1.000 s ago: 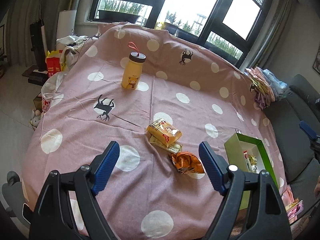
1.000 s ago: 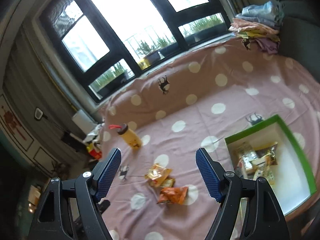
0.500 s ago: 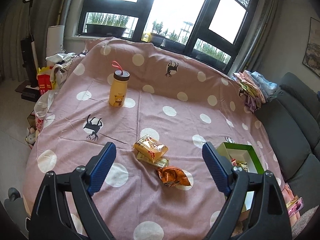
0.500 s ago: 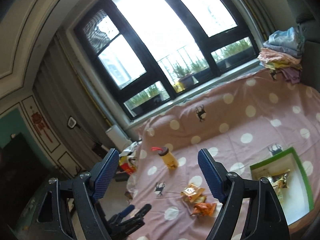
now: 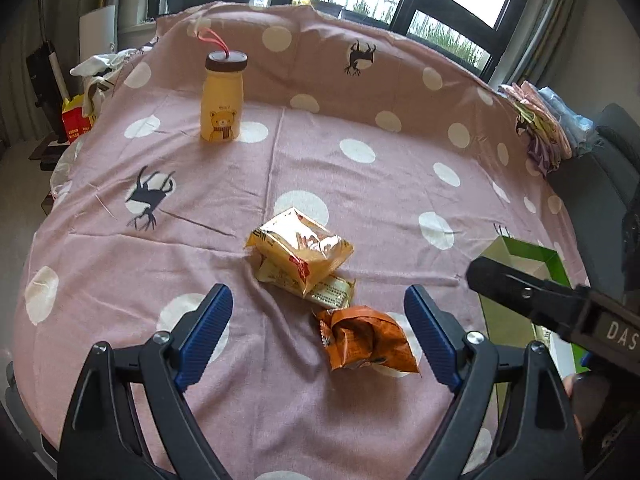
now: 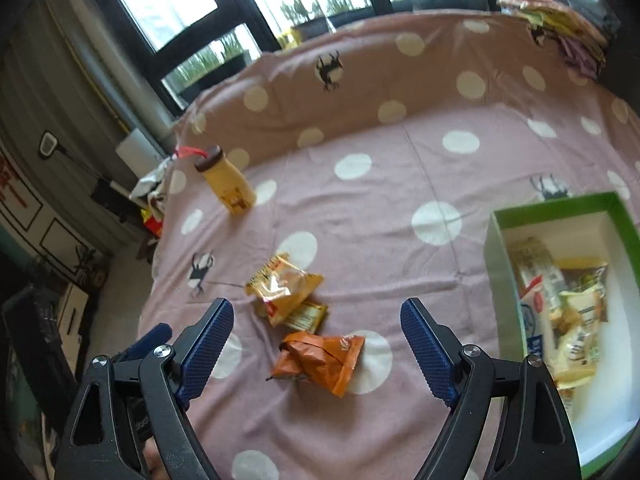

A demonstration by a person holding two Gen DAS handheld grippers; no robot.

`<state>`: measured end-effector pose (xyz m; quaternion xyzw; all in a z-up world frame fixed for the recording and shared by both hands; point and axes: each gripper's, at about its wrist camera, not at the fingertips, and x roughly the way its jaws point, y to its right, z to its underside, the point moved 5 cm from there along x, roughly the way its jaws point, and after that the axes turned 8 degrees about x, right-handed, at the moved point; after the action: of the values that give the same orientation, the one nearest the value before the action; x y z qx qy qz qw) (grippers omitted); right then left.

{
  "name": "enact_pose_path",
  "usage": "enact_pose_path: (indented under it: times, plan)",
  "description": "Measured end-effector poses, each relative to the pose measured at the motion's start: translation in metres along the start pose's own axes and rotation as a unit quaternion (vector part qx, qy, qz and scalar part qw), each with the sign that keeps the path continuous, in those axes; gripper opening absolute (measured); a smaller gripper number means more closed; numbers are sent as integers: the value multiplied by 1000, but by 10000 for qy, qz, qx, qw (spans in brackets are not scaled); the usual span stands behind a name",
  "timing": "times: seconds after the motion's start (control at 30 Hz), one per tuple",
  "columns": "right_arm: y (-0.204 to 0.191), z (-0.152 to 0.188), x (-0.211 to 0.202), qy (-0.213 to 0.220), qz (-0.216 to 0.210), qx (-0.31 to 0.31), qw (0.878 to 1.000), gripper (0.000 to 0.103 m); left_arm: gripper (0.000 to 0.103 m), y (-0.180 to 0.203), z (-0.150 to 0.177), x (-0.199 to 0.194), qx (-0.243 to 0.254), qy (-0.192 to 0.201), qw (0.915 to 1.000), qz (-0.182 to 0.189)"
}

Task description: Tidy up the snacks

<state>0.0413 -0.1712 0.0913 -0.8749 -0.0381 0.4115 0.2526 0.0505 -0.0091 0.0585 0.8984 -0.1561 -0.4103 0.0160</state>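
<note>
Orange snack packet (image 6: 320, 360) lies on the pink dotted cloth (image 6: 400, 208), just in front of two stacked yellow packets (image 6: 282, 290) — left of the green box (image 6: 496, 280). Left gripper (image 5: 320, 336) and right gripper (image 6: 316, 336) hover above, jaws spread wide, nothing pinched.

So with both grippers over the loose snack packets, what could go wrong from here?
1. The yellow packet overlaps a smaller packet; a grab could take both or drop one.
2. The orange packet is crumpled and may slip from the pads.
3. The left gripper and right gripper, both open, aim at the same pile beside the green box and could collide.
</note>
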Motion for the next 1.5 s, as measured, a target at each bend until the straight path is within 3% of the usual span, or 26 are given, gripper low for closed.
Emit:
enact_pose_path:
  times: [0.2,0.4,0.47,0.53,0.6,0.67,0.77,0.93,1.13,1.3,1.5]
  plan:
    - [32,17,64,-954,-178,429,9944,86,87,9,32,47,44,-855,9963,-7]
    - [34,41,93,-1563,-137,289,9872,86,86,15,38,53,16,-938,9953,251]
    - [31,42,98,-1606,-294,188,9864,86,82,18,39,56,5,-961,9946,398]
    - [33,45,107,-1778,-370,287,9830,86,63,20,41,57,-116,-990,9929,651]
    - [36,47,115,-1860,-506,461,9802,86,52,24,42,58,-213,-1022,9899,958]
    - [33,48,113,-1791,-554,402,9815,73,46,22,43,57,-293,-1040,9896,947]
    - [33,51,113,-1894,-802,605,9767,66,42,22,44,52,-399,-1015,9886,1038]
    - [28,45,89,-1475,-744,574,9846,65,41,43,28,20,-105,-404,9926,1142]
    - [34,19,21,-453,-911,610,9929,65,41,99,2,-17,564,291,9887,1359]
    - [68,-2,-31,278,-933,890,9913,65,41,159,-10,-21,1137,455,9760,1799]
    - [137,-14,-72,887,-524,1624,9813,65,41,226,-7,1,1640,183,9566,2400]
